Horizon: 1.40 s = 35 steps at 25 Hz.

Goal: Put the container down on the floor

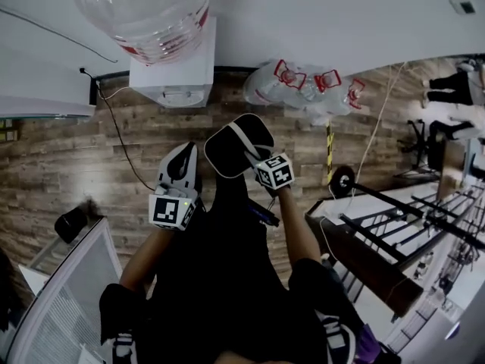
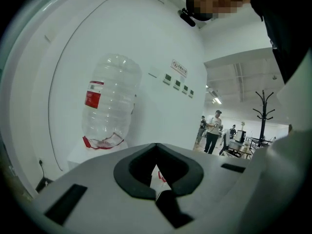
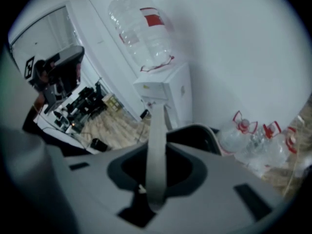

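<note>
A large clear water bottle (image 1: 144,14) stands neck down on a white dispenser (image 1: 170,78) at the wall; it also shows in both gripper views (image 2: 107,101) (image 3: 141,28). Several empty clear bottles with red handles (image 1: 303,86) (image 3: 253,140) lie on the wooden floor beside it. My left gripper (image 1: 182,154) (image 2: 156,179) points at the dispenser; a narrow gap shows between its jaws, with nothing in it. My right gripper (image 1: 239,139) (image 3: 156,169) hangs beside it, tilted down. A pale flat strip (image 3: 157,145) rises from between its jaws; I cannot tell what it is or whether the pads press it.
A black cable (image 1: 114,135) runs down the wall and across the floor left of the dispenser. A white slatted unit (image 1: 61,309) stands at the lower left. Dark metal racks (image 1: 394,233) fill the right. People (image 2: 212,130) and a coat stand (image 2: 263,111) are far off.
</note>
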Motion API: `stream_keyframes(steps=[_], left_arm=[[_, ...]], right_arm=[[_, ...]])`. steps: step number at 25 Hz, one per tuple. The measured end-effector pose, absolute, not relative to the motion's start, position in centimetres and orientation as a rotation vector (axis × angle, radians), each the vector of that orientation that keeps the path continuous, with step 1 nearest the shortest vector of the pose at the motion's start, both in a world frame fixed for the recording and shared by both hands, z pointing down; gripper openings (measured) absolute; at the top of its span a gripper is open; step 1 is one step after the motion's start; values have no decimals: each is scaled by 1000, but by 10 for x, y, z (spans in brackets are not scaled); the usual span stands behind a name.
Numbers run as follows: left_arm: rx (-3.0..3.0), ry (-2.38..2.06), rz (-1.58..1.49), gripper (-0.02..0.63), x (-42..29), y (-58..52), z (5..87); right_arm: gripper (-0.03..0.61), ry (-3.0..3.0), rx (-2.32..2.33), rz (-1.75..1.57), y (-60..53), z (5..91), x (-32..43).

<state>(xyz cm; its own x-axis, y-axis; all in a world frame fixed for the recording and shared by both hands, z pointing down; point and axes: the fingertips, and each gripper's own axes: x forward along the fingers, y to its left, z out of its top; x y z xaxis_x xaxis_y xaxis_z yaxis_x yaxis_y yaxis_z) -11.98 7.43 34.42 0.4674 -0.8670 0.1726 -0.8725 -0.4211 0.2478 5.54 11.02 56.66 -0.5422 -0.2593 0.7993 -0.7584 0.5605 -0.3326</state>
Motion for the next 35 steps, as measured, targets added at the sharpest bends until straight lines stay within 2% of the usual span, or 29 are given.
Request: stream_keyframes(steps=[18, 35], left_arm=[[2205, -1758, 70, 28, -47, -11, 375], [2287, -1589, 133, 28, -26, -83, 443]], right_arm=[[95, -2119, 390, 571, 3, 635, 84], [95, -2099, 255, 503, -63, 795, 78]])
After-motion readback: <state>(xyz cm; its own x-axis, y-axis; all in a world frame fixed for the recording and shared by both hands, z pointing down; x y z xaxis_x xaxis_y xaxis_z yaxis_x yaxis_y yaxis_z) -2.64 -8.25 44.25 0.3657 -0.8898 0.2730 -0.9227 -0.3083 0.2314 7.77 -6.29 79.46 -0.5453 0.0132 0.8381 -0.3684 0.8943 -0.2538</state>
